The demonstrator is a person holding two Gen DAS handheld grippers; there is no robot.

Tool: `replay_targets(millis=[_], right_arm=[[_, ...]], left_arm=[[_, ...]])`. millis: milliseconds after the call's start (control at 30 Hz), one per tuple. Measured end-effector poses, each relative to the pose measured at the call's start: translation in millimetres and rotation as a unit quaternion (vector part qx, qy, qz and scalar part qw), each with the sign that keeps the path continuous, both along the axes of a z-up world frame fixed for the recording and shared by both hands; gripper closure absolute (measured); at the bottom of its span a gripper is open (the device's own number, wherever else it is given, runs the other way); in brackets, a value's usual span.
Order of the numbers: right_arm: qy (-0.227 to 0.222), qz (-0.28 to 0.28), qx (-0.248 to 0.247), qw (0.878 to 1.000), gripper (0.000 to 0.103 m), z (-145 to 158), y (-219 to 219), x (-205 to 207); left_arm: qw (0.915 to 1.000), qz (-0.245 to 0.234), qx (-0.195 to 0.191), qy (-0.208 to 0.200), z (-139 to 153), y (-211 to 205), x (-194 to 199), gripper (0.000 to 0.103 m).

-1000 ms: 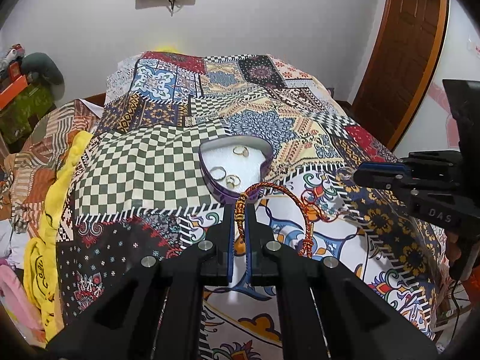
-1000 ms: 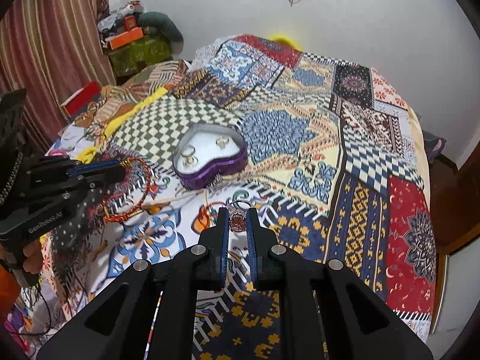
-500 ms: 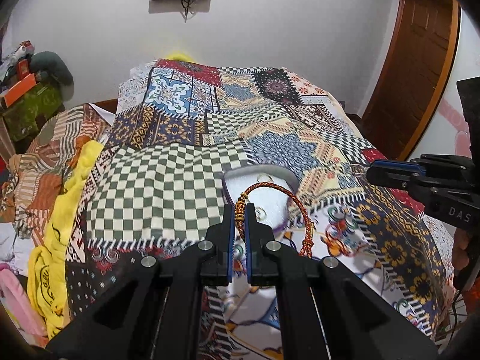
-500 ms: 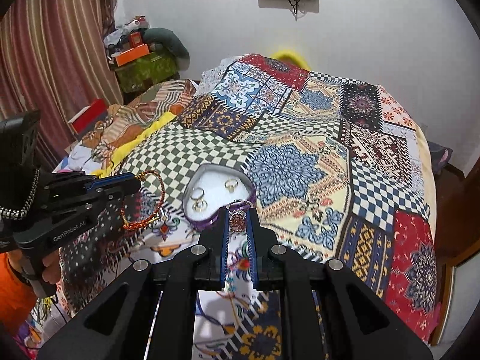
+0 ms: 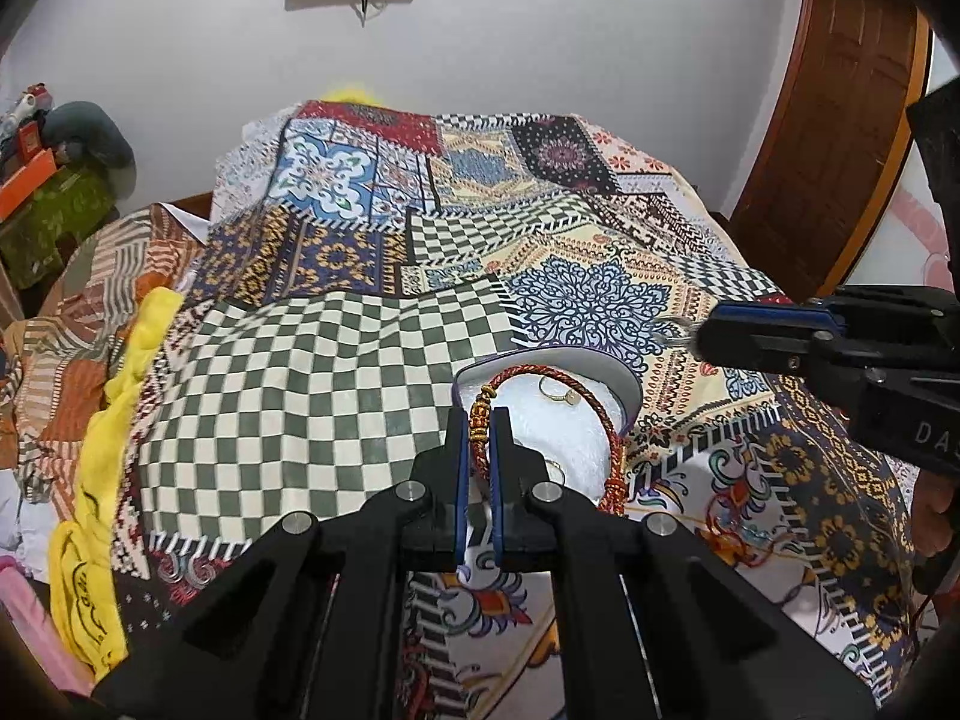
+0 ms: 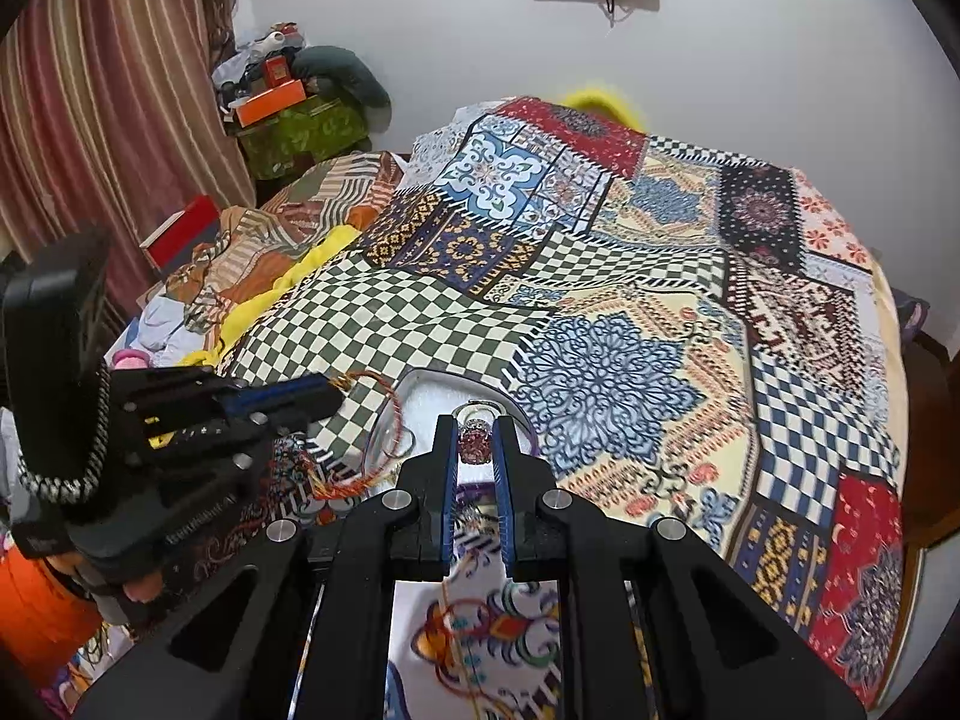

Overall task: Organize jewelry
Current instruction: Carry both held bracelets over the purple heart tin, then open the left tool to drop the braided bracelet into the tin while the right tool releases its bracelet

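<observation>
Jewelry goes into the heart-shaped box (image 5: 624,387) on the patchwork bedspread (image 5: 312,360). Left gripper (image 5: 478,420), clamped on the braided bracelet (image 5: 603,414), hangs over the white lining; lower before letting go. Right gripper (image 6: 475,441) pinches a pink-stoned ring (image 6: 474,443) at the box's near edge; ease it forward, clear of the rings inside.

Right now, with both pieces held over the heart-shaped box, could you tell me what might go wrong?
1. The braided bracelet is pinched only at its knot by the left gripper; its hanging loop could snag the heart-shaped box rim or drag the gold ring inside.
2. The stone ring sits at the very tips of the right gripper, so it might slip onto the patterned bedspread.
3. Both grippers converge and could bump.
</observation>
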State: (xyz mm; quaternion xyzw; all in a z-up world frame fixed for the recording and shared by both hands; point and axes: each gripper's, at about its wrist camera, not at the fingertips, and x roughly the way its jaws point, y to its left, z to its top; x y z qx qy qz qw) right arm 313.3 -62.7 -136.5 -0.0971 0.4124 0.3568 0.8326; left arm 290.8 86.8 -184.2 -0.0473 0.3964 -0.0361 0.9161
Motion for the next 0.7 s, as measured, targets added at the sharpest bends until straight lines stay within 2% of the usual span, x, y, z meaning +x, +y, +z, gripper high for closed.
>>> replay_targets(millis=[367, 700], right_arm=[[0.034, 0.012, -0.021, 0.999, 0.093, -24.1, 14.9, 19.5], [0.091, 0.047, -0.032, 0.994, 0.093, -42.1, 26.1, 28.7]], left_arm=[[0.9994, -0.017, 0.012, 0.028, -22.8, -9.7, 28.8, 0.099], [0.9991, -0.031, 0.004, 0.028, -24.0, -7.6, 31.1, 0.099]])
